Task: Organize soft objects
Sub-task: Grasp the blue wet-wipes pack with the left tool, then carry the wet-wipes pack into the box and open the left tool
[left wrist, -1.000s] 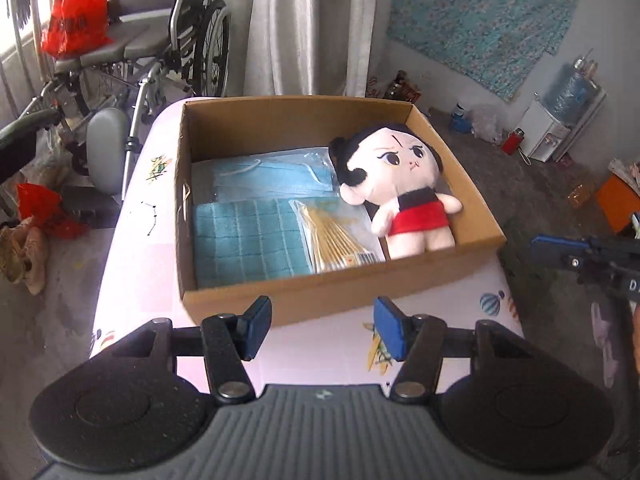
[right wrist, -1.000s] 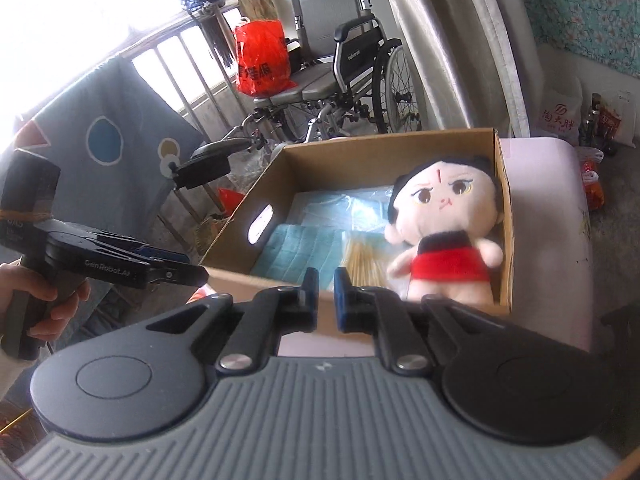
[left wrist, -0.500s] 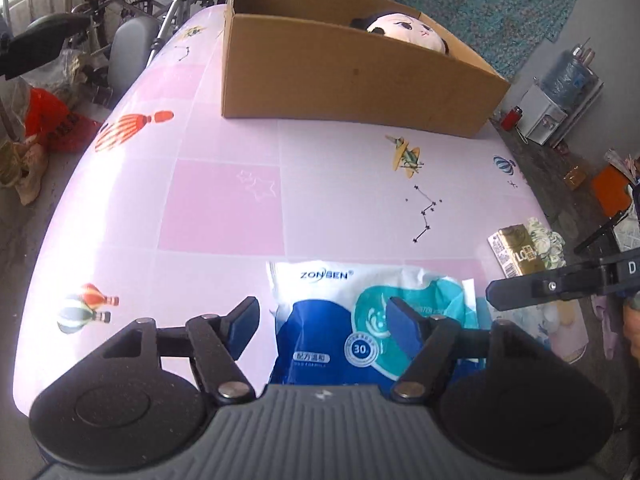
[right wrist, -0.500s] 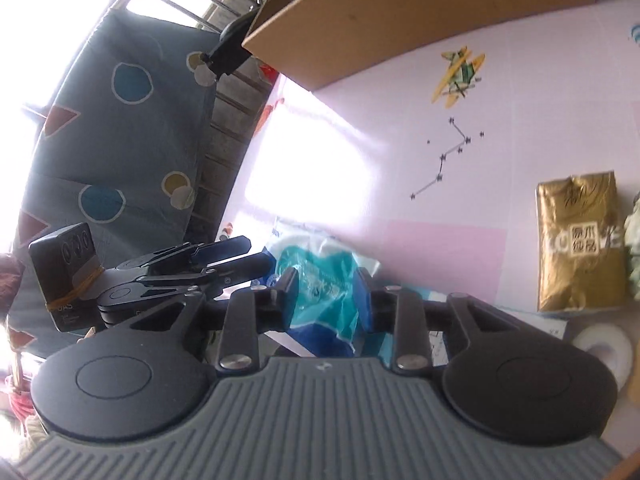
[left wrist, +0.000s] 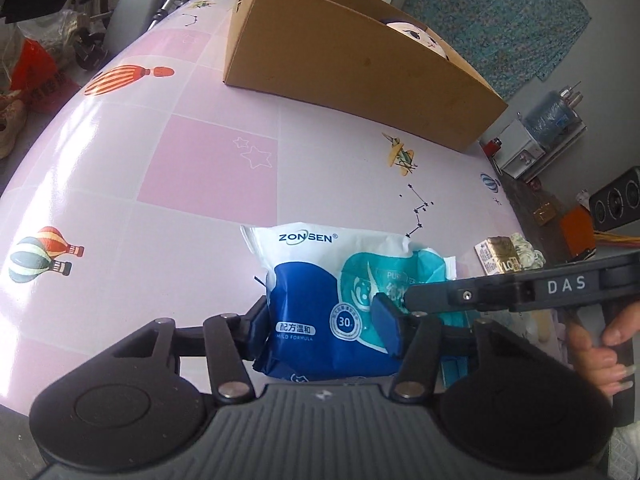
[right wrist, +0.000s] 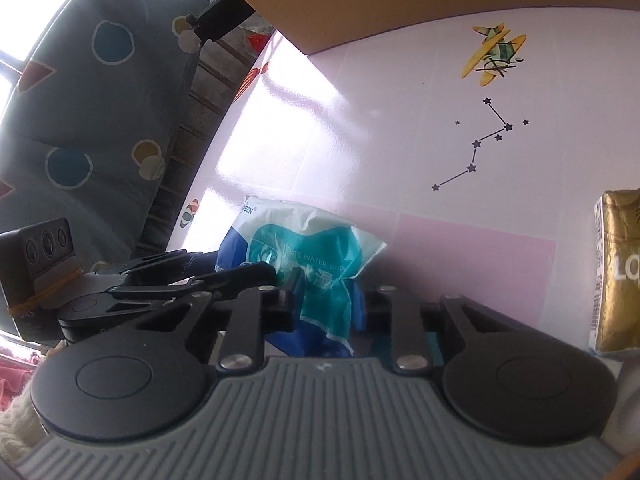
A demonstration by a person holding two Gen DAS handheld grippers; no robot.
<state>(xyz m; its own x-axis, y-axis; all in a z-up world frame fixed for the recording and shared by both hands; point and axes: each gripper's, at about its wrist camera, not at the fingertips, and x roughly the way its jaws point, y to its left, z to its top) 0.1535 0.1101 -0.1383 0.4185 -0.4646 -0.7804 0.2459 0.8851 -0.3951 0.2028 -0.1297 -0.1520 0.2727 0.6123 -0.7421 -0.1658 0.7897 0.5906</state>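
Both tools have just been closing their jaws around the same thing. The left hand-held gripper point(left wrist: 320, 330) has the blue-and-white wet-wipe pack point(left wrist: 340, 280) between its two pads, which appear to press into the near end of the soft bag. The right hand-held gripper point(right wrist: 324, 304) comes in from the pack's other side; the teal corner of the wrapper is bunched between its pads, so it too looks clamped on the pack. The pack itself rests on the pink worktop point(left wrist: 180, 160), directly ahead of both tools and not yet lifted.

Just beyond the right tool lies a gold foil packet point(right wrist: 618, 272), with something pale and crumpled behind it that is too small to identify.

Well ahead of both tools, at the far edge of the worktop, stands the open cardboard box point(left wrist: 352, 56), where the head of a plush doll point(left wrist: 416, 34) peeks above the rim.

My reading: the doll is already sorted, the wipes are at the grasp stage, and carrying them to the box remains, along with whatever else beside the gold packet counts as soft.
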